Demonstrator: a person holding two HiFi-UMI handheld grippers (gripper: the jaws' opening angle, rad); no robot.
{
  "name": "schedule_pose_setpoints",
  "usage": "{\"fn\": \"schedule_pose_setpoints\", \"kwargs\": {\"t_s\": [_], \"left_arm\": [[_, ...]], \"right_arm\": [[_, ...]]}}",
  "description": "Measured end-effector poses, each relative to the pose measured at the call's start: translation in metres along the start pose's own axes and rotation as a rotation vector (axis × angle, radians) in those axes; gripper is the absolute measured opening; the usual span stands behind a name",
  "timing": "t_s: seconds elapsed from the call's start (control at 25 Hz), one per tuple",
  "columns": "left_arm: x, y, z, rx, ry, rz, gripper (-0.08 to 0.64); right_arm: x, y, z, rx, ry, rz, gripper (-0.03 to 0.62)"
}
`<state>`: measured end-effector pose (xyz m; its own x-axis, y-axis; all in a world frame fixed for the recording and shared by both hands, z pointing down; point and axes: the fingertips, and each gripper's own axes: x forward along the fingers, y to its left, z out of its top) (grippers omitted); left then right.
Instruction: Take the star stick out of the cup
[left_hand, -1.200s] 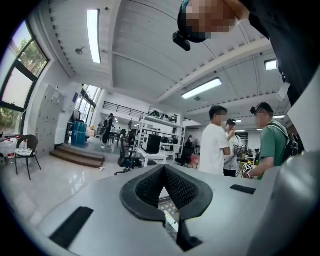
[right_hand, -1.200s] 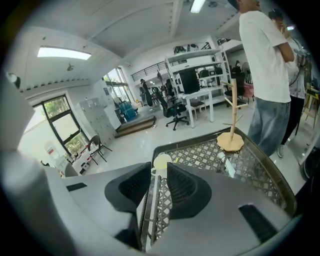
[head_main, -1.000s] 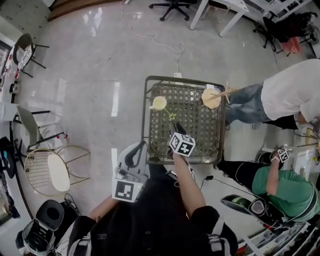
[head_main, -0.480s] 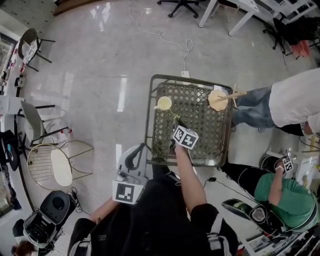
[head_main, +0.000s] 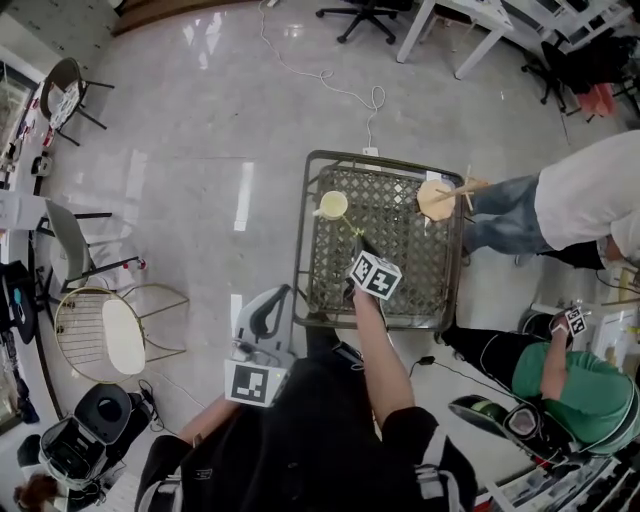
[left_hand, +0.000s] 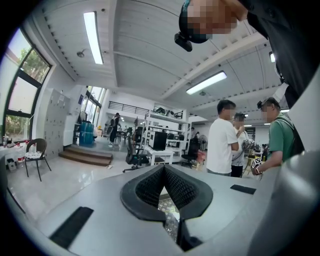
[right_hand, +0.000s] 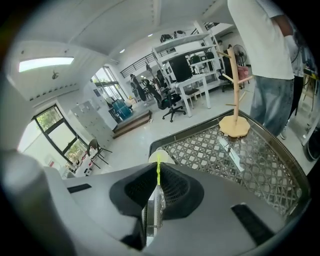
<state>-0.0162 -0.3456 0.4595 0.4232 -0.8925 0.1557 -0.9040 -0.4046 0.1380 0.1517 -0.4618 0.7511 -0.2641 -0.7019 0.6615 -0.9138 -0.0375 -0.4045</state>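
A pale cup (head_main: 332, 204) stands at the far left corner of the lattice-top metal table (head_main: 301, 262). The thin yellow-green star stick (head_main: 351, 228) leans out of it toward me. My right gripper (head_main: 361, 246) reaches over the table to the stick's upper end, its jaws closing with the stick (right_hand: 158, 170) pinched between the pads; the cup (right_hand: 168, 157) shows just behind them. My left gripper (head_main: 279, 295) hangs back at the table's near edge, shut and holding nothing (left_hand: 167, 192).
A wooden peg stand (head_main: 436, 198) sits at the table's far right corner (right_hand: 234, 125). A person in a white shirt (head_main: 590, 190) stands right beside it and a person in green (head_main: 570, 370) sits lower right. A wire chair (head_main: 110, 335) is to the left.
The right gripper has moved a little forward onto the stick and its jaws have come together around it. The left gripper has stayed put.
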Motion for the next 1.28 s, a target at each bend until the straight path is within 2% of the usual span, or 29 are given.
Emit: {"fn": "schedule_pose_setpoints", "kwargs": {"t_s": [0.28,0.6,1.0,1.28], "left_arm": [[-0.044,0.001,0.004,0.006,-0.057,-0.026,0.014],[-0.123,-0.001,0.001,0.007,-0.111,-0.064,0.014],[-0.228,-0.032,-0.012,0.0,-0.135,-0.158,0.014],[-0.258,-0.064,-0.021,0.003,-0.141,-0.179,0.014]], "right_arm": [[-0.053,0.02,-0.007,-0.023,-0.089,0.007,0.021],[-0.145,0.06,-0.039,-0.043,-0.211,0.015,0.021],[-0.289,0.116,-0.088,-0.097,-0.392,0.027,0.021],[-0.376,0.132,-0.116,-0.134,-0.472,0.063,0.021]]}}
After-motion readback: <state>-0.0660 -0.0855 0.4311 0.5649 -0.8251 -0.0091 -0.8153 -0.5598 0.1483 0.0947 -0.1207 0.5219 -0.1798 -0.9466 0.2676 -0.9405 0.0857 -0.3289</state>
